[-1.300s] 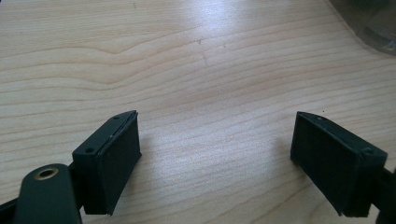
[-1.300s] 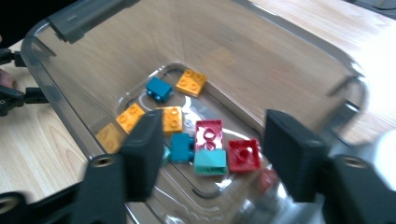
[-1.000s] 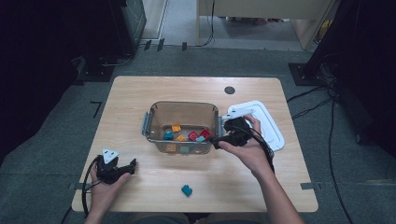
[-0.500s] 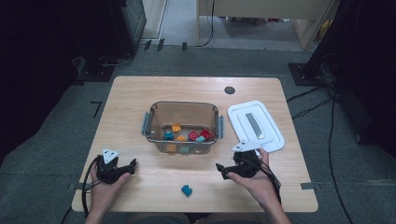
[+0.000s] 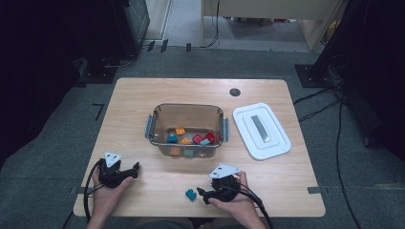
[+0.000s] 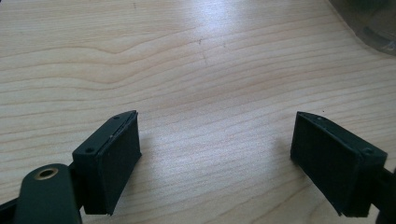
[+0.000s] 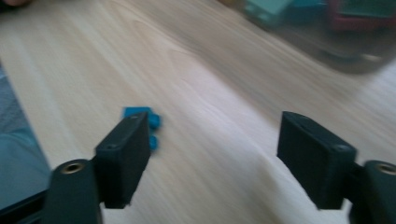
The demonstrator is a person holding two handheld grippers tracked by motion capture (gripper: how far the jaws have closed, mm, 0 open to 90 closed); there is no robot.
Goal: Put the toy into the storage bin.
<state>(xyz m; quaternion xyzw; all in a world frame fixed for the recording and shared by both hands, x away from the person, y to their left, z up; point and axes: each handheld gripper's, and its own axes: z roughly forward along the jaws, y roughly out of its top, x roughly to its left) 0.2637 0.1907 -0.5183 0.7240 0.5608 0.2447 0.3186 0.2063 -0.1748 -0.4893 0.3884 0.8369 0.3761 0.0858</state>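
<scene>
A small blue block (image 5: 191, 194) lies on the wooden table (image 5: 138, 95) near its front edge. My right gripper (image 5: 203, 193) sits low just to the right of it and points left. Its jaws have just been closing and still stand apart, with only bare wood between them. In the right gripper view the blue block (image 7: 154, 122) lies just beyond the left jaw, partly behind it, outside the gap of my right gripper (image 7: 215, 154). My left gripper (image 5: 136, 168) rests open at the front left, and between its pads (image 6: 116, 158) is bare table.
A clear plastic bin (image 5: 152, 126) with grey side handles stands mid-table and holds several coloured blocks. Its white lid (image 5: 277, 143) lies flat to the right of it. A dark round grommet (image 5: 234, 92) sits near the far edge.
My right gripper has come from the bin's right side down toward the table's front edge, ending beside the blue block. The left gripper has stayed where it was.
</scene>
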